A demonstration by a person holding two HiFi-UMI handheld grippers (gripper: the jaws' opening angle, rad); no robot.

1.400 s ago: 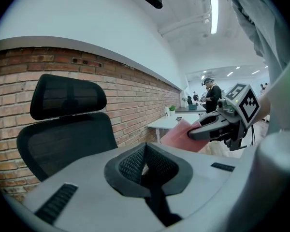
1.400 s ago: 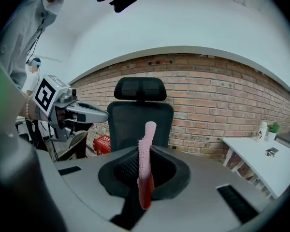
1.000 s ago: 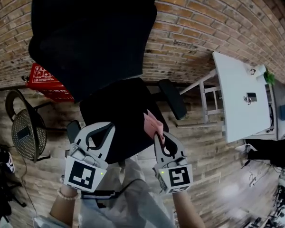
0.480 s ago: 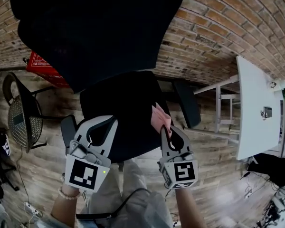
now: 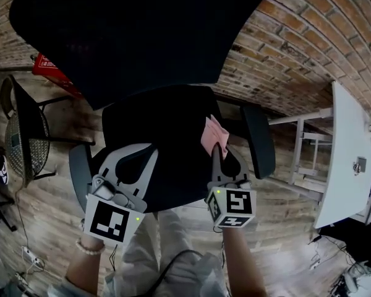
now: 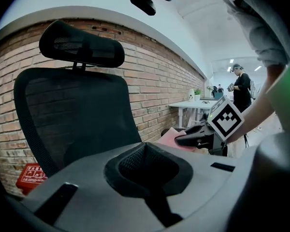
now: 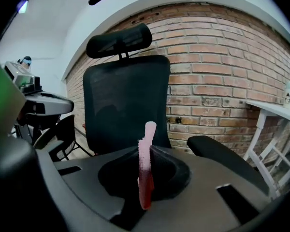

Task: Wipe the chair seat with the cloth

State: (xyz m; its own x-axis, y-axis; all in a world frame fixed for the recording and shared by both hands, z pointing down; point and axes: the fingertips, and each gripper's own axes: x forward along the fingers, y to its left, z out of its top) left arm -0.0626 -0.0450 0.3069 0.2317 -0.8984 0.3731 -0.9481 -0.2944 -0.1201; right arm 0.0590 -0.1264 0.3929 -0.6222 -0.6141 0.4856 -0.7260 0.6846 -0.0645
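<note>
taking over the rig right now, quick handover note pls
Left tool: shut, empty, over the front left of the chair seat.
Right tool: shut on the pink cloth, held at the seat's right side near the armrest.
Done: cloth is gripped. Whether it touches the seat cannot be told.
Left: wipe the cloth across the seat.

We see the chair seat (image 5: 154,135), black and broad, lying level. The cloth (image 5: 210,135) is pink and thin, folded into a small flat piece. It stands on edge over the right side of the chair seat, close to that side's rim. Its lower end is pinched between the closed jaws of the right gripper (image 5: 217,150). Whether it touches the chair seat we cannot tell.
</note>
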